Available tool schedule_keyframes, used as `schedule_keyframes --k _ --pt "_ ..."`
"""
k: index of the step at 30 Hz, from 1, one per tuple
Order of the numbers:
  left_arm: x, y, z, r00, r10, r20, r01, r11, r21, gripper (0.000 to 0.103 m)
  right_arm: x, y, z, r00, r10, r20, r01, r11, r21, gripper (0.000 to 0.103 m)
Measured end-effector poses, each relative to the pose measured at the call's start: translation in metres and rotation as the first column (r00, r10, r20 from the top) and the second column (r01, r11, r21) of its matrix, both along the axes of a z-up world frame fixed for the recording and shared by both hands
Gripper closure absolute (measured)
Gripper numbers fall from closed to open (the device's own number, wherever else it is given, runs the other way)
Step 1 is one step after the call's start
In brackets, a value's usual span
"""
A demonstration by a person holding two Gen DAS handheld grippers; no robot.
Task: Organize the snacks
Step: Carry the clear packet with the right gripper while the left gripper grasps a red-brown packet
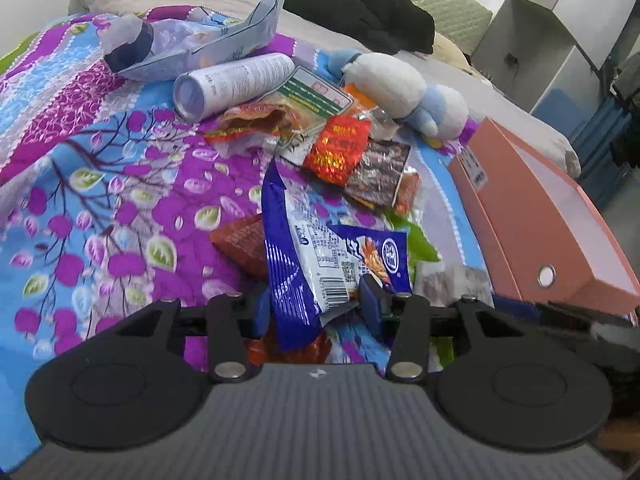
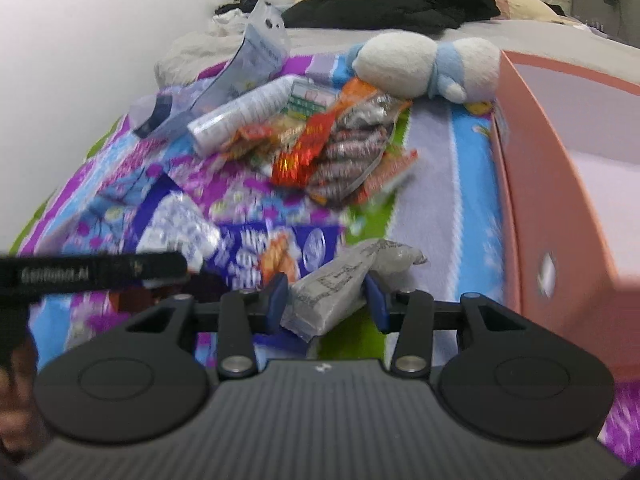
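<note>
A bedroom at home: a bed (image 1: 100, 168) with a flowered purple and blue blanket, a soft toy (image 1: 400, 84), heaped dark clothes (image 1: 360, 8) and a padded headboard (image 1: 444, 0).

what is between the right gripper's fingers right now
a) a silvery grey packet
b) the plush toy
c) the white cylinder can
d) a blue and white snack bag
a: in the right wrist view the right gripper has a silvery grey packet between its blue pads, while the blue and white snack bag is the one held in the left gripper.
</note>
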State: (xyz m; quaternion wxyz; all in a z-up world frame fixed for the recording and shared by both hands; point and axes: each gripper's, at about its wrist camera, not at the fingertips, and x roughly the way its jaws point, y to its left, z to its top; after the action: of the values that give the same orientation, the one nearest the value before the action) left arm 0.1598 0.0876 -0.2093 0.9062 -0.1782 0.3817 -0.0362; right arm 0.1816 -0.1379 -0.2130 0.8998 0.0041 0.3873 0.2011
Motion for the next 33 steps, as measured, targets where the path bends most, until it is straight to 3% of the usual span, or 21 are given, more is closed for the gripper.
schedule_keyframes --k 3,7,10,11,14,23,28,30,32,33 --pt "-0.008 -0.001 -0.002 1.000 -0.018 -0.021 0.018 1.000 -0.001 0.050 -0.022 -0.007 -0.004 1.000 -0.001 -0.013 0.001 1.000 -0.022 0.057" --pt "-0.022 -0.005 0.002 0.999 -0.020 -0.028 0.022 0.998 0.059 0.031 -0.039 -0.019 -0.008 0.998 -0.040 -0.049 0.039 0.999 -0.019 0.057" --pt "-0.032 -0.008 0.004 0.999 -0.025 -0.025 0.028 0.994 0.106 0.029 -0.044 -0.025 -0.011 0.993 -0.092 -0.067 0.091 0.996 -0.012 0.055" --pt "-0.035 -0.010 0.003 0.999 -0.041 -0.033 0.045 0.993 0.109 0.029 -0.045 -0.026 -0.012 0.992 -0.101 -0.072 0.101 0.995 -0.010 0.051" --pt "-0.040 -0.012 -0.005 0.997 -0.056 -0.053 0.062 0.990 0.124 0.029 -0.050 -0.027 -0.011 0.992 -0.116 -0.054 0.118 0.993 0.020 0.017" --pt "-0.038 -0.021 -0.023 0.998 -0.042 -0.046 0.050 0.982 0.180 0.029 -0.040 -0.010 -0.017 0.988 -0.155 -0.022 0.154 0.987 -0.037 0.014" --pt "-0.032 -0.023 -0.033 0.998 -0.032 -0.045 0.041 0.976 0.213 0.035 -0.031 -0.002 -0.027 0.988 -0.148 -0.034 0.145 0.987 -0.067 0.015" --pt "-0.032 -0.024 -0.035 0.999 -0.020 -0.032 0.026 0.973 0.231 0.042 -0.028 0.001 -0.029 0.990 -0.132 -0.043 0.128 0.989 -0.078 0.015" --pt "-0.031 -0.021 -0.035 1.000 0.005 -0.026 0.001 0.973 0.232 0.057 -0.027 0.005 -0.031 0.993 -0.109 -0.051 0.104 0.990 -0.098 0.018" --pt "-0.031 -0.018 -0.033 1.000 0.012 -0.026 -0.006 0.977 0.215 0.058 -0.027 0.005 -0.032 0.993 -0.103 -0.055 0.097 0.990 -0.102 0.022"
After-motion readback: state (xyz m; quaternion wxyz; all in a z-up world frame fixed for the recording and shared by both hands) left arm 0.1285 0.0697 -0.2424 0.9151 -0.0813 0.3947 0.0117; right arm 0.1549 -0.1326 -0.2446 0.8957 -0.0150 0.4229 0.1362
